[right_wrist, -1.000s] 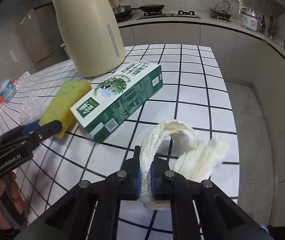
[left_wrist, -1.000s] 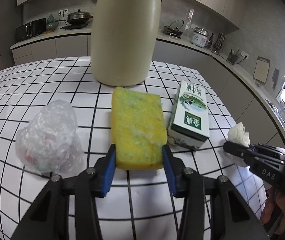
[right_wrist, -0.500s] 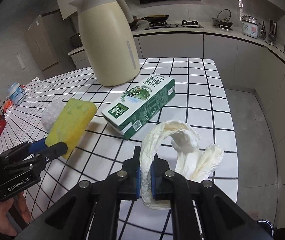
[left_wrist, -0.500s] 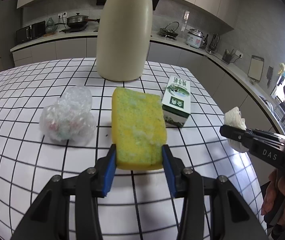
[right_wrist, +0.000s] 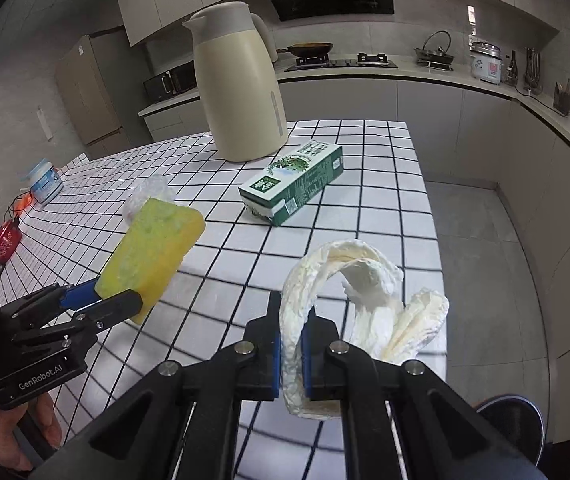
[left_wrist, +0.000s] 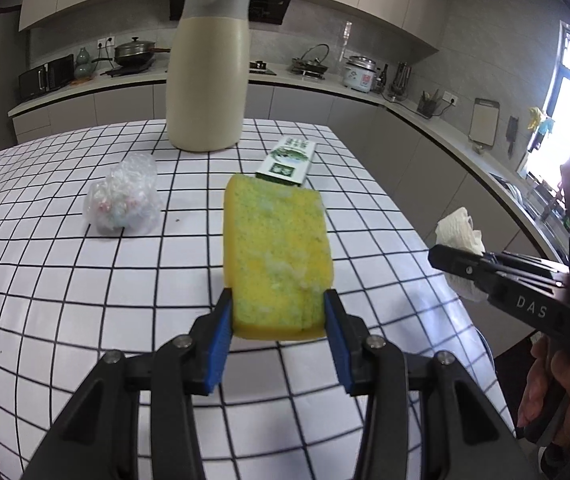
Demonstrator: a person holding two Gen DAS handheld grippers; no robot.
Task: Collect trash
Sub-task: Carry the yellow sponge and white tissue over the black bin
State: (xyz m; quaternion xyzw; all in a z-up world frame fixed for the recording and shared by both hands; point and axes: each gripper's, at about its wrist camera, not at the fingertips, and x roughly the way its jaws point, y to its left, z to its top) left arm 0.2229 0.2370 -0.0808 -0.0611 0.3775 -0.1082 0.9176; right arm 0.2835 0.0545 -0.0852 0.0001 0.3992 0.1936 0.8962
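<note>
My left gripper (left_wrist: pixel 277 320) is shut on a yellow sponge (left_wrist: pixel 277 256) and holds it above the checked table (left_wrist: pixel 45 280). The sponge also shows in the right wrist view (right_wrist: pixel 153 252). My right gripper (right_wrist: pixel 291 344) is shut on a crumpled white paper towel (right_wrist: pixel 357 288), held near the table's right edge; it also shows in the left wrist view (left_wrist: pixel 459 232). A green and white milk carton (right_wrist: pixel 293 188) lies on its side on the table. A crumpled clear plastic bag (left_wrist: pixel 123 196) lies to the left of the sponge.
A tall cream thermos jug (left_wrist: pixel 207 76) stands at the back of the table. A small white tub (right_wrist: pixel 45 186) and a red object (right_wrist: pixel 5 238) sit at the far left. Kitchen counters (right_wrist: pixel 485 84) run behind and to the right.
Both grippers have lifted and pulled back from the table with the sponge and the paper towel. The jug, carton and bag now look farther away.
</note>
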